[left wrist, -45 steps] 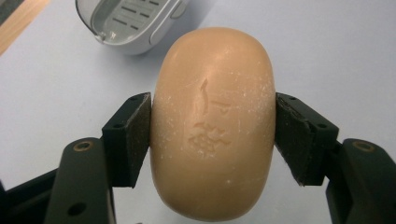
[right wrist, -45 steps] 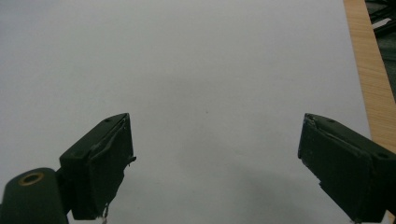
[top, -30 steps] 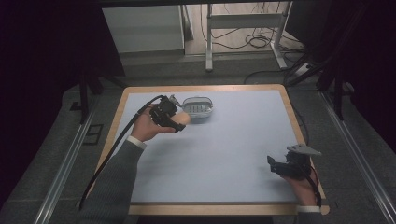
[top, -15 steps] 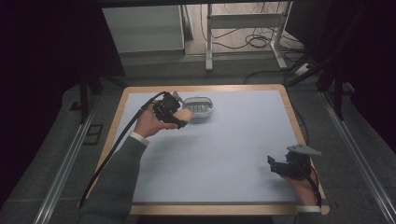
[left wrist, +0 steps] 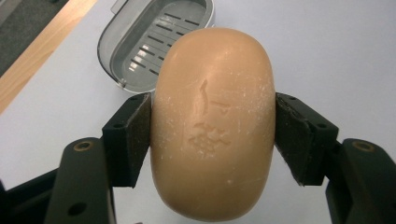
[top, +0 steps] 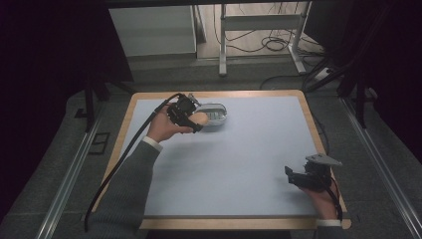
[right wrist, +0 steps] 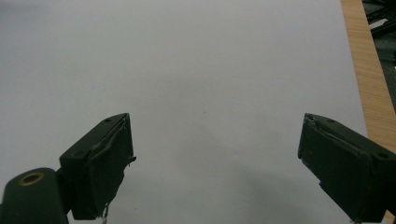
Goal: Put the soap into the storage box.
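Left gripper view shows the left claw [left wrist: 212, 135] clenched on a tan bar of soap [left wrist: 213, 123], one black pad pressing on each narrow side, so the broad stamped face looks toward the camera and the long axis runs forward from the jaws. I think this hold is chosen because the narrow sides give the pads a flat seat and the bar can then go down lengthwise into the grey soap dish [left wrist: 140, 51], which lies open just beyond the soap with its slotted floor bare. In the high view the soap [top: 199, 118] hangs above the pale surface [top: 249, 159], right beside the near left end of the dish [top: 219, 110], in the far left part of the surface; whether it touches the dish rim I cannot tell. The dish stands near the far wooden edge [top: 239, 93], so there is little room behind it, and the approach should come from the near side and from above. The soap surface looks smooth and a little powdery, so I judge it may slip if the grip is loosened too early. The right claw [right wrist: 215, 168] is released, jaws wide apart with nothing between them, and in the high view it rests low at the near right corner [top: 303, 175], well apart from the dish and close to the right wooden edge. Between the two hands the surface is bare, so movement there is free.
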